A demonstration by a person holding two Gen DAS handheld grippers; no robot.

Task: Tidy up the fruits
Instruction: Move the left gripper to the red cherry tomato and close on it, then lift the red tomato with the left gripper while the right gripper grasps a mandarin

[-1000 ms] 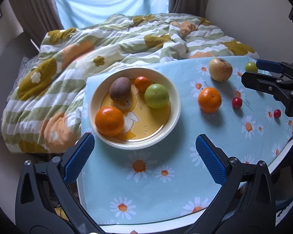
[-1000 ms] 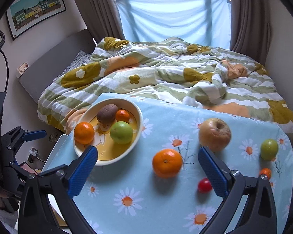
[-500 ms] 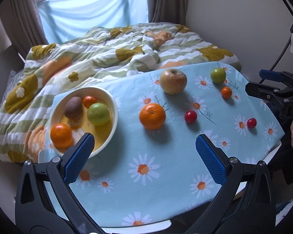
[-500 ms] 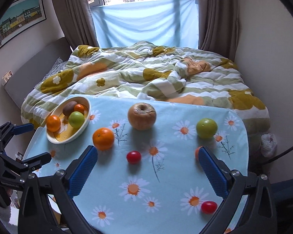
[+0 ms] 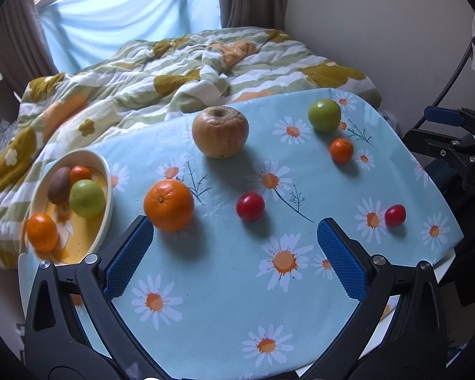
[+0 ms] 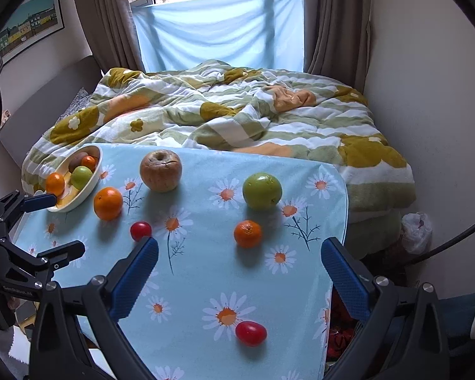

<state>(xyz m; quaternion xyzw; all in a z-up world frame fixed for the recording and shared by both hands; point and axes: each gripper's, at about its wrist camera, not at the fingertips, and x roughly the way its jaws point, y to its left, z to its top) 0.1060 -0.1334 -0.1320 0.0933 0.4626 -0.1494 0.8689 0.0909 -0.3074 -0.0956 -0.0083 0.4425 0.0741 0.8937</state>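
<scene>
The left tool [image 5: 234,237] hangs above the near edge of the bench [image 5: 224,310], its blue pads spread wide and holding nothing; the left pad sits just beside the large orange [image 5: 168,205]. The right tool [image 6: 239,269] hovers over the bench's right part, also spread apart and empty, with a small mandarin [image 6: 247,233] ahead between its fingers and a red cherry tomato [image 6: 250,333] lying below them near the front edge.

At the left edge stands the cream bowl [image 5: 106,190], partly overhanging toward the bed [image 6: 237,117]. It holds a kiwi [image 5: 59,185], a small orange [image 5: 80,174], a green apple [image 5: 87,198] and a mandarin [image 5: 42,231]. Loose on the daisy-print cloth: a wrinkled brown apple [image 5: 220,136] near the far edge, a green apple [image 5: 324,115] toward the far right corner, and another cherry tomato [image 5: 250,206] about mid-bench. The fruits lie well apart, with bare cloth across the near half.

The far edge of the bench meets the quilt; the right edge drops off beside a wall. The left wrist view shows the right tool from its side at the bench's right edge. The right wrist view shows the left tool by the bowl, plus a window, curtains, a framed picture [image 6: 25,22] and a plastic bag [image 6: 416,232] on the floor.
</scene>
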